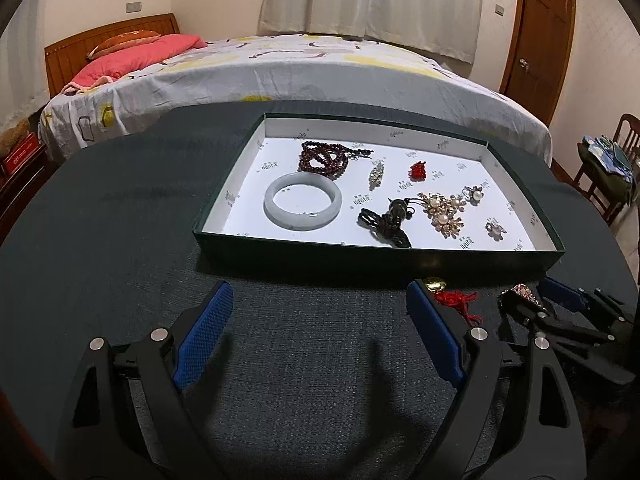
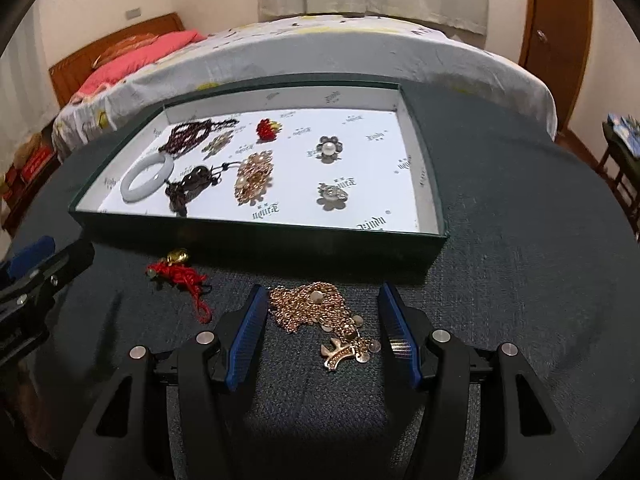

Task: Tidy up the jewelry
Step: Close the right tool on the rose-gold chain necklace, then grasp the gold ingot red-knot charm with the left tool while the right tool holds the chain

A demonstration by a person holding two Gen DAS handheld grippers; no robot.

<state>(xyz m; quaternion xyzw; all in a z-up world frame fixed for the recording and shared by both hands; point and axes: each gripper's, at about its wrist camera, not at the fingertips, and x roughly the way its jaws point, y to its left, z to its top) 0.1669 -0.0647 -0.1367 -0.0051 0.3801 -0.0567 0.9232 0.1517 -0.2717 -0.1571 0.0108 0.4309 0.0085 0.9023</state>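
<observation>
Gold chain necklace (image 2: 316, 312) between blue fingers (image 2: 248, 328)

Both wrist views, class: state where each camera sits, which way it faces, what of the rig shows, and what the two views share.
Left wrist: sits behind the open left gripper, low over the table, facing the tray and bed; the right gripper shows at right.
Right wrist: sits behind the open right gripper, facing the tray, with the gold necklace between its fingers.
Shared: tray, white bangle, red tassel charm.
</observation>
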